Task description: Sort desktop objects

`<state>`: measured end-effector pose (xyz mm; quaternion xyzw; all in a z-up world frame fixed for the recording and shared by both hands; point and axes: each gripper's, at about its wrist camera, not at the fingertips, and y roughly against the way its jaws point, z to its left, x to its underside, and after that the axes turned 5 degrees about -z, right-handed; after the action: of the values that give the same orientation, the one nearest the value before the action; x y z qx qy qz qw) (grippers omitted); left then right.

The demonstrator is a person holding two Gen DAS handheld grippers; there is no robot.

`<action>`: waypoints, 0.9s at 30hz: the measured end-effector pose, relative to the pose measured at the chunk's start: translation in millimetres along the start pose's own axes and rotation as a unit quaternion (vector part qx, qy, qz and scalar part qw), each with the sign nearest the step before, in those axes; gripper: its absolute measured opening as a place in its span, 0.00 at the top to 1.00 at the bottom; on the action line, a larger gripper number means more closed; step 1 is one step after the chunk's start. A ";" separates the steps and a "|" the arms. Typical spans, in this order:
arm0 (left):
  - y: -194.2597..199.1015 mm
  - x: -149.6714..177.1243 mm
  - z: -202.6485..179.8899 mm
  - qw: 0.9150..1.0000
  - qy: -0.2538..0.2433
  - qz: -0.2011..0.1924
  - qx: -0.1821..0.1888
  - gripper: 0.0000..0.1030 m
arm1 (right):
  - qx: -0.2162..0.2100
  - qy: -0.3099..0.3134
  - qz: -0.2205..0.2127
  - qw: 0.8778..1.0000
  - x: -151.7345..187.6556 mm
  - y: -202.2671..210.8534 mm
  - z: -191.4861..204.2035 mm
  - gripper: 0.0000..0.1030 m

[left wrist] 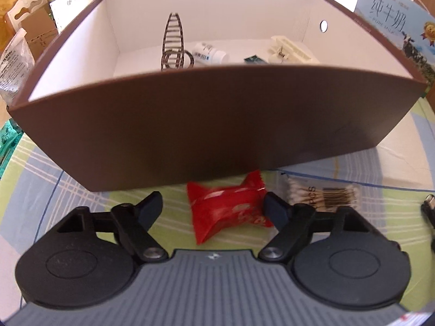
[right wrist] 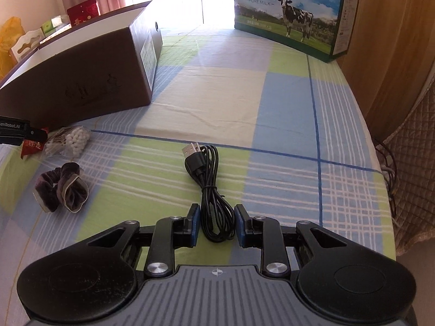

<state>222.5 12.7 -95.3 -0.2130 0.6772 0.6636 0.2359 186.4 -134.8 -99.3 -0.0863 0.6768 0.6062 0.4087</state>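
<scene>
- Left wrist view: the left gripper (left wrist: 213, 207) is tilting down at the checked cloth (left wrist: 62, 179) covering the counter, with its jaws standing wide around a red packet (left wrist: 225, 209).
- The right pad looks to be touching the packet's end, while the left pad is sitting clear of it, so nothing is gripped.
- The packet is lying on the cloth just in front of the near wall of the brown box (left wrist: 206, 125).
- A bag of swabs (left wrist: 323, 194) is lying just right of the packet, also near the box's wall.
- Inside the box, a coiled wire piece (left wrist: 172, 46), a white bottle (left wrist: 209, 53), a small dark packet (left wrist: 254, 59) and a cream plastic piece (left wrist: 291, 50) are sitting along the far side.
- A milk carton (left wrist: 397, 30) is standing beyond the box's right corner.
- Right wrist view: the right gripper (right wrist: 217, 224) is angling down at the cloth, jaws narrowed close around the looped end of a black cable (right wrist: 210, 190).
- The loops are filling the gap between the pads; whether the pads are pressing them I cannot tell.
- The cable's USB plug (right wrist: 191, 148) is pointing away, toward the counter's middle.
- A purple scrunchie (right wrist: 62, 187) is lying left of the cable, near the counter's front edge.
- The swabs (right wrist: 72, 140) and the red packet (right wrist: 32, 146) are sitting farther left by the box (right wrist: 81, 81), with the left gripper's tip over the packet.
</scene>
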 end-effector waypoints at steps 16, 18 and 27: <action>38.2 43.4 56.6 0.997 -0.057 0.001 0.059 0.64 | -0.044 0.035 0.020 0.998 15.2 14.5 22.9 0.77; 47.2 52.1 58.6 0.994 -0.076 0.007 0.072 0.64 | -0.056 0.040 0.028 0.997 19.7 18.8 29.6 0.77; 70.0 63.4 47.7 0.994 -0.095 -0.018 0.056 0.32 | -0.041 0.027 0.016 0.999 20.8 27.9 43.7 0.30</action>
<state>131.5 64.0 -78.0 -0.1477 0.6839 0.6375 0.3226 175.4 -81.1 -89.0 -0.1082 0.6634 0.6376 0.3764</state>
